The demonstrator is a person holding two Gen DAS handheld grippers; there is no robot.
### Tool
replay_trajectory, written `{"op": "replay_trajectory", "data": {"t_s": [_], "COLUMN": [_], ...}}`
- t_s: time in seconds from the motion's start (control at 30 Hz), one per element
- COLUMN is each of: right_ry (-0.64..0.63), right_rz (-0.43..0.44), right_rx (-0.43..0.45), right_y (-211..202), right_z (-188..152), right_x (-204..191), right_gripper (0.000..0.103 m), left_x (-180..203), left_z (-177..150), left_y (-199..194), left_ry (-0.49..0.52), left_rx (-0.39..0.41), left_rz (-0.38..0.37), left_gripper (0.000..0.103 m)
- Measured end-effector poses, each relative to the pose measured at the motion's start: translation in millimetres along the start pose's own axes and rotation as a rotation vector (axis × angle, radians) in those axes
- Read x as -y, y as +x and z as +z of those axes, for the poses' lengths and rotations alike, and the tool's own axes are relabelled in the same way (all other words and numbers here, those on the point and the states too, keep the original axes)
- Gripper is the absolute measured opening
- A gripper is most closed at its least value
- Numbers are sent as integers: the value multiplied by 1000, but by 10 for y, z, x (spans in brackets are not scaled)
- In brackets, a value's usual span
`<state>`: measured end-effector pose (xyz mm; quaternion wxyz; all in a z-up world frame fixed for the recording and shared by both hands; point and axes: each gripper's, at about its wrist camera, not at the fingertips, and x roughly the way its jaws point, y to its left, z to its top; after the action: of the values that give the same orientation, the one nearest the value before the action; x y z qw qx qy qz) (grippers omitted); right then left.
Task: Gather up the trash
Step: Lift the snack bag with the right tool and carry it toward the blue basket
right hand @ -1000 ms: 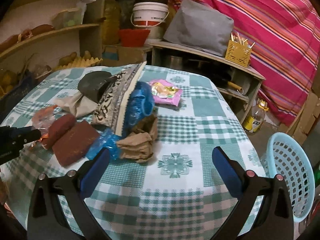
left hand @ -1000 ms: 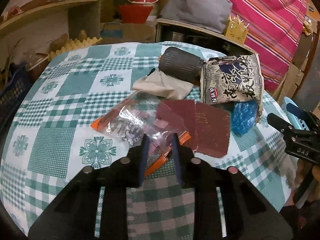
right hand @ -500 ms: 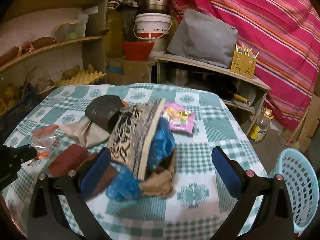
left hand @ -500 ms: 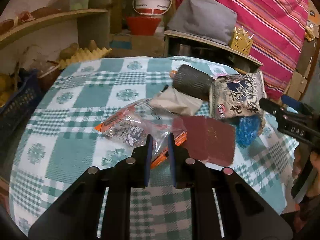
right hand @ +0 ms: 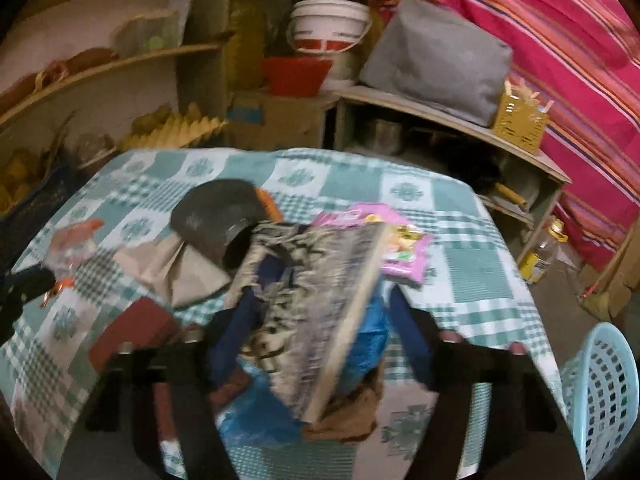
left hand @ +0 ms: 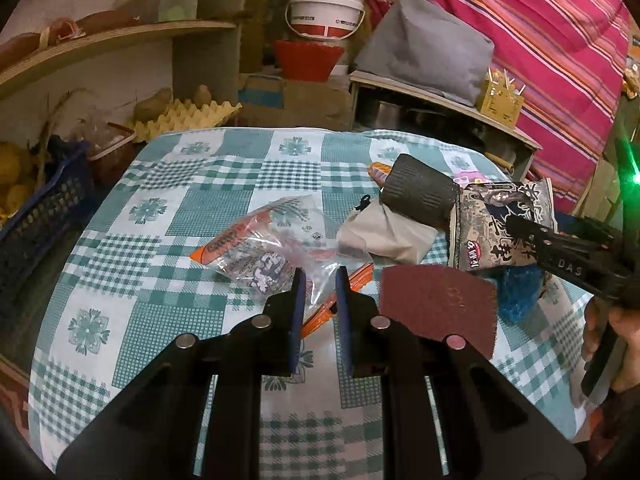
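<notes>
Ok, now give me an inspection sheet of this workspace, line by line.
Surface: checked tablecloth covers the table.
Job's things: clear plastic bag, printed snack bag, blue basket beside the table.
Clutter: maroon sheet, dark roll, beige pouch, blue plastic, pink packet.
Grippers: left claw shut on the clear plastic bag; right claw open, straddling the printed snack bag, view blurred.
Cables: nothing seen.
Surroundings: white bucket, egg tray, shelves.

Cluttered home storeroom: produce shelves (left hand: pixel 120 36), egg trays (left hand: pixel 188 116), checked tablecloth (left hand: pixel 224 184).
</notes>
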<state>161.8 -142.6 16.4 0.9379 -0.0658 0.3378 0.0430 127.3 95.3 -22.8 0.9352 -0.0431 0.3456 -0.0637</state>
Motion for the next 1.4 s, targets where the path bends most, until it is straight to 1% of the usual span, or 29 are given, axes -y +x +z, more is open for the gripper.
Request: {"op": "replay_trajectory", "data": {"t_s": [0.03,0.07,0.17,0.2,0.27,0.3,0.37,0.53,0.7,0.77,0.83,0.9,0.97,1.1,1.13,1.17,1.2,1.23,1.33,1.4], "right_ry": [-24,-52,-75,-69,-53,-45,-21,57,135,162,174,169,174,170,171,180,190,198,200,198], "right_rz": [-13,-26,-24,-18,5,12,32,117,167,186,191,176,176,163,162,167,169,170,172,152], "right_rx": [13,22,25,27,30,33,54,96,136,132,105,76,46,24,23,24,29,33,31,27], "right_y": [-21,-36,-55,-66,-98,-113,-199,-458,-658,-670,-622,-556,-487,-417,-418,-423,-427,-430,-424,-404], "right_z": [-3,-10,-19,-23,-27,-31,-33,-28,-33,-46,-84,-141,-184,-229,-230,-225,-221,-217,-201,-210], "right_x": [-40,-79,-94,-78,-40,-20,33,243,518,615,691,738,797,864,874,897,912,926,927,935], "right_gripper": [50,42,30,29,23,22,18,16,16,16,16,16,19,21,25,37,43,46,46,46], "left_x": [0,-5,-12,-7,-7,-4,-3,39,174,238,302,355,383,413,409,398,390,365,346,337], "left_z": [2,7,6,-2,-7,-11,-9,6,24,35,46,55,56,51,47,43,40,45,35,29], "left_y": [14,22,26,16,2,-8,-41,-109,-192,-216,-215,-189,-155,-98,-87,-76,-73,-62,-66,-66], "left_ry": [1,0,-12,-17,-18,-17,-17,-19,-4,2,7,12,16,26,26,23,21,17,13,16], "left_rx": [-2,-4,-3,-2,1,3,11,32,58,69,73,69,62,49,45,41,39,36,35,34], "left_rz": [3,6,9,11,15,19,23,25,20,11,9,8,7,12,14,16,16,14,12,14], "left_gripper": [14,14,14,14,14,14,14,14,14,14,14,14,14,14,14,14,14,14,14,14]}}
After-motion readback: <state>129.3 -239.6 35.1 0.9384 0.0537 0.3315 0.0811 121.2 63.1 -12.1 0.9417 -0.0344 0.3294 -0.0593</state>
